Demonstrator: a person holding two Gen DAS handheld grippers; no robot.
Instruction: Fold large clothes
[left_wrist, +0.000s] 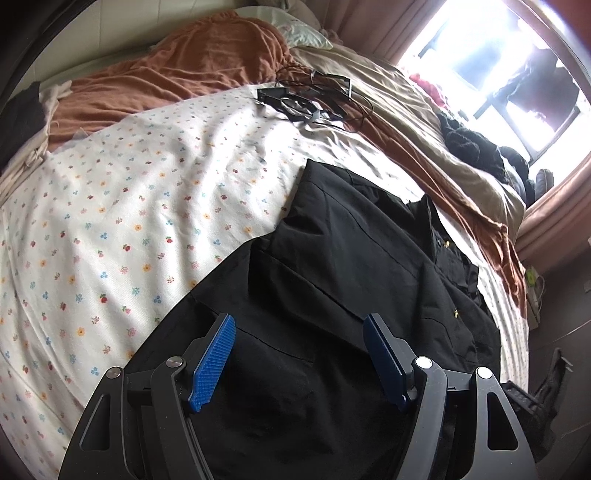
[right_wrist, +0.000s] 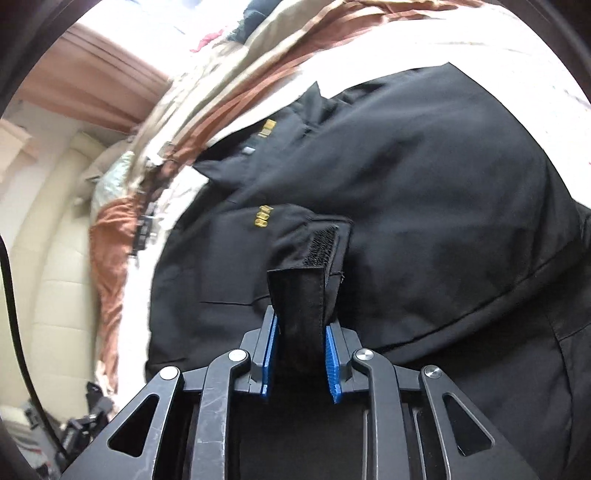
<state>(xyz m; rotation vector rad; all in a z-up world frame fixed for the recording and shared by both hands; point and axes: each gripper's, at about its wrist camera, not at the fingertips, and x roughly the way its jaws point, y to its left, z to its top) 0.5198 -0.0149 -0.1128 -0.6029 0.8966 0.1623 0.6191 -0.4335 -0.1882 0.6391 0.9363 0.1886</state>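
The jacket (left_wrist: 332, 266) under me is plain black, with small gold snaps (right_wrist: 263, 218) and a black hook-and-loop cuff strap (right_wrist: 301, 295). My fingers (left_wrist: 214, 360) wear bright blue ribbed pads on black frames. The bed sheet (left_wrist: 122, 206) is white, dotted with tiny red, blue and yellow flowers. Beyond it lies a rust-orange blanket (left_wrist: 177, 62) and a beige cover (left_wrist: 424, 122). The curtain (left_wrist: 369, 22) is dusty pink.

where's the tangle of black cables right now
In the left wrist view the black cables lie far up the bed, where the floral sheet meets the rust blanket, beyond the black jacket.
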